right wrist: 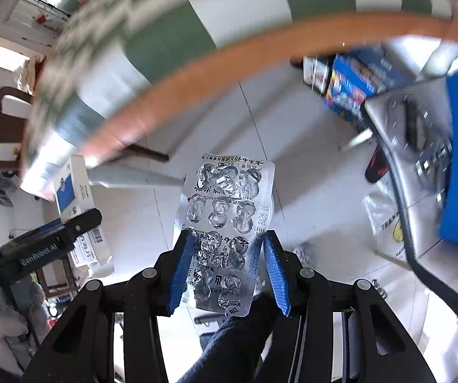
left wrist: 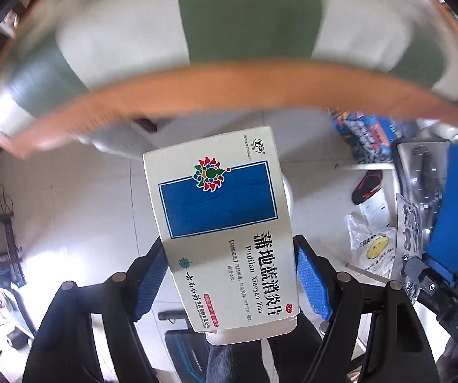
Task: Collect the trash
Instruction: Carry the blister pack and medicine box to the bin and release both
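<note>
I had both pieces picked up: my left tool (left wrist: 232, 274) pinched the medicine box (left wrist: 219, 223), my right tool (right wrist: 227, 268) the emptied blister pack (right wrist: 225, 229), both carried above the floor (left wrist: 69, 198); binning remained.

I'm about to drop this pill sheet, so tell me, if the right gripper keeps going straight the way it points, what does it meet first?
Probably the bare tiled floor. The right gripper, shut on the blister pack, points steeply down past the orange table edge. No bin shows in that line, though blur leaves depth uncertain.
</note>
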`<action>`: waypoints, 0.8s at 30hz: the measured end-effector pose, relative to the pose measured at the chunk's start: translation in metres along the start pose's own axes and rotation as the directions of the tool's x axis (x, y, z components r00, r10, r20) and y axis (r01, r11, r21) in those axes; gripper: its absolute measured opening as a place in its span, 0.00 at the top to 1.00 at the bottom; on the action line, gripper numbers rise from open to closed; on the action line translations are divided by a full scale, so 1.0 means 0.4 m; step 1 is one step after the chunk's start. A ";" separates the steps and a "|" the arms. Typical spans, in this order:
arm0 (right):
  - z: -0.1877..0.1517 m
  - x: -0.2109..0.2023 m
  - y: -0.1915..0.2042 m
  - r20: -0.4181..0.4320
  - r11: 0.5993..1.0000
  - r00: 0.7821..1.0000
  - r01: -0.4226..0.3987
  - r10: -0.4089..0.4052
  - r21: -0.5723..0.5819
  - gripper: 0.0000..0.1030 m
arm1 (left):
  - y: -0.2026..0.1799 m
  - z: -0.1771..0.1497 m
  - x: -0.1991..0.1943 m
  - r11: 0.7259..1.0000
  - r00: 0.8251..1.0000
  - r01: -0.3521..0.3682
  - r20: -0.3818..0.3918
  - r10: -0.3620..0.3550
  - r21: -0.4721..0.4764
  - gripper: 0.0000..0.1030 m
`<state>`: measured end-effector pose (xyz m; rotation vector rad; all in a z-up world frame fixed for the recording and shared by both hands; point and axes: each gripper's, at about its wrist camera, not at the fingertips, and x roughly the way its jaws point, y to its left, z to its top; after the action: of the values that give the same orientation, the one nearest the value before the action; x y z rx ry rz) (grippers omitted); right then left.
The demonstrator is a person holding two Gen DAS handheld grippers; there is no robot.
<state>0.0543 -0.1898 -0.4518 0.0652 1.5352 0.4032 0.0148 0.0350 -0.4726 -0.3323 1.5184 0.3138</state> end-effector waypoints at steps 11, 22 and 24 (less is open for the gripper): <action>-0.009 0.474 -0.113 -0.122 1.000 0.992 -0.024 0.024 0.002 0.54 | 0.022 -0.006 0.445 0.982 0.979 0.119 -0.150 -0.141 -0.147 0.28; -0.004 0.890 -0.176 -0.241 0.996 0.968 -0.060 0.075 0.072 0.21 | 0.073 0.037 0.683 0.979 0.972 0.121 -0.180 -0.151 -0.164 0.03; -0.008 0.921 -0.181 -0.243 0.994 0.965 -0.078 0.095 0.078 0.13 | 0.085 0.028 0.690 0.984 0.978 0.087 -0.177 -0.115 -0.155 0.00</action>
<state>0.0605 -0.1496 -0.8249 0.1398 1.7968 0.4404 0.0196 0.0689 -0.7489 -0.5670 1.6583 0.3215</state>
